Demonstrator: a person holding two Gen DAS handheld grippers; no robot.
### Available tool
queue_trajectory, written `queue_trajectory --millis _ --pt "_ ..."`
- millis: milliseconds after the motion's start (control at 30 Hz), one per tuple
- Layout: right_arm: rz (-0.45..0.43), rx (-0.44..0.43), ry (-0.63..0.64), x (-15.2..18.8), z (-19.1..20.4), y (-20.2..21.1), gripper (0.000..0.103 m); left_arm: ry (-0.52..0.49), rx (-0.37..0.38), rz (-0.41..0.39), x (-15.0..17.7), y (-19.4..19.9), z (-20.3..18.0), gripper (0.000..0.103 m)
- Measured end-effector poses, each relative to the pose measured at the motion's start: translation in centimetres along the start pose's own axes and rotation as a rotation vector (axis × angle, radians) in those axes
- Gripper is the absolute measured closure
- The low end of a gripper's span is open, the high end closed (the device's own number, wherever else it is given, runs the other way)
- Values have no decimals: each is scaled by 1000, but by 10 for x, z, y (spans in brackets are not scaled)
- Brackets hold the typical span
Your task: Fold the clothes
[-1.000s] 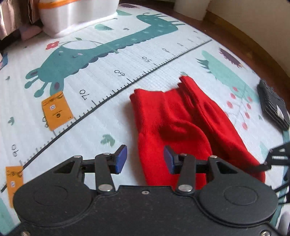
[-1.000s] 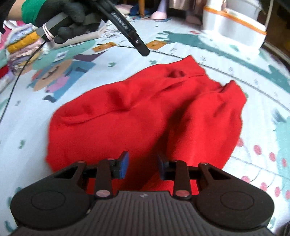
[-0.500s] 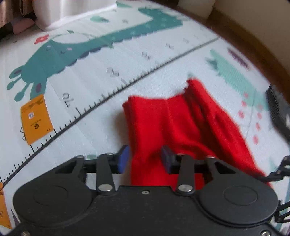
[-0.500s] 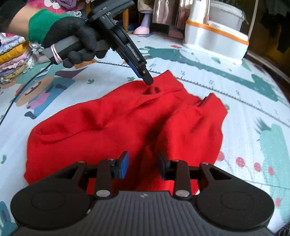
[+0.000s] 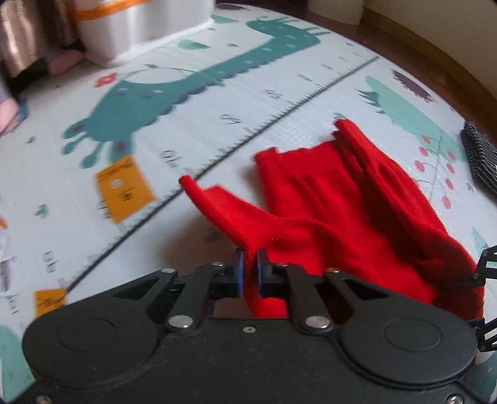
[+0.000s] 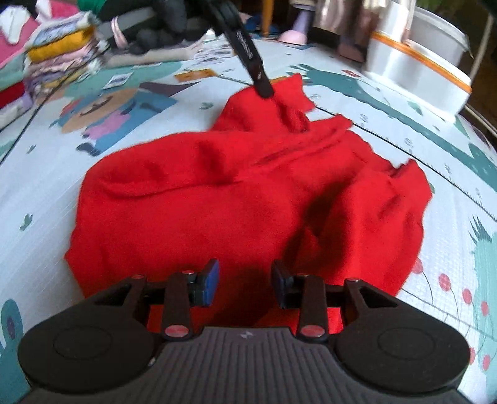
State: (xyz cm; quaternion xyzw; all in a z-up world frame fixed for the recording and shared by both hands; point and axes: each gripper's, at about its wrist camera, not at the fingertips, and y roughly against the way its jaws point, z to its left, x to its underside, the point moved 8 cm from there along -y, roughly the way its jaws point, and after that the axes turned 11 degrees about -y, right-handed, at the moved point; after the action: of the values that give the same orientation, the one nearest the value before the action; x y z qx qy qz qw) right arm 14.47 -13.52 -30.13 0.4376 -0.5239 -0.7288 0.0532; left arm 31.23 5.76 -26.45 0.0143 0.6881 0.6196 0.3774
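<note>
place: we read this as a home, likely a child's play area.
floor: a foam play mat [image 5: 192, 102] printed with cartoon animals and a height ruler.
storage: a white plastic bin [image 6: 416, 74] with an orange band at the mat edge.
laundry: a stack of folded clothes [image 6: 56, 59] beside the mat.
furniture: chair legs [image 6: 266, 15] behind the mat.

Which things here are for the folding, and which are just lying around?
For the folding:
- red garment
- left gripper, shut on the garment's edge
- right gripper, open above the garment

Just lying around:
- white tub with orange band
- stack of folded clothes
- dark striped cloth
- orange cards
</note>
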Motion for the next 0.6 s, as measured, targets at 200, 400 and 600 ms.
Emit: queue_trajectory --millis 200,400,600 --pt "34 26 43 8 7 -6 64 28 -75 17 36 24 36 97" --pt "38 38 45 9 7 -6 64 75 -126 37 78 42 62 97" --pt "41 46 53 10 7 -5 63 113 -158 54 113 50 74 97"
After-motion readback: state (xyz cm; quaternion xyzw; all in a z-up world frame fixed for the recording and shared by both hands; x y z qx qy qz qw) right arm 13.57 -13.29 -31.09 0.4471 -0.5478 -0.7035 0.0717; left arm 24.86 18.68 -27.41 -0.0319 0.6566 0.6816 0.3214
